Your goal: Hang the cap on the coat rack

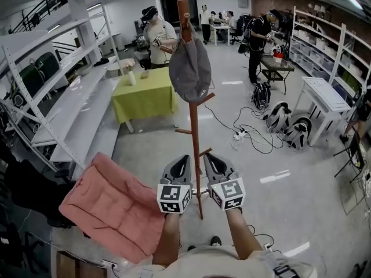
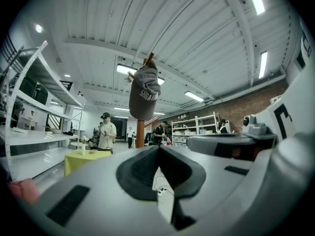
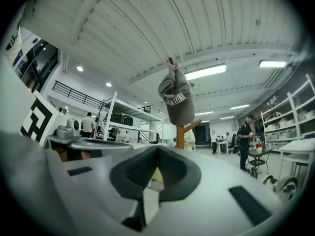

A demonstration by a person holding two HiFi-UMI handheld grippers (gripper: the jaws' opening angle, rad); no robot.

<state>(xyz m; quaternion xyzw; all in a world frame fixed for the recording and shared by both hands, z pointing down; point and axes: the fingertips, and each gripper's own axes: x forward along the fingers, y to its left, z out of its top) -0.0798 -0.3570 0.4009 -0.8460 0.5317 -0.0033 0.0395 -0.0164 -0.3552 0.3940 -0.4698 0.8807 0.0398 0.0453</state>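
A grey cap hangs on the top of a brown wooden coat rack, its crown drooping down the pole. Both grippers are held low and close to my body, well below the cap and apart from it. The left gripper is shut with nothing in it, just left of the pole. The right gripper is shut and empty, just right of the pole. In the left gripper view the cap hangs above the closed jaws. From the right gripper view the cap also shows high above the jaws.
A pink cushion lies at lower left. White shelving runs along the left, with a green-clothed table behind the rack. Cables and a power strip lie on the floor, with backpacks and a white table at right. People stand at the back.
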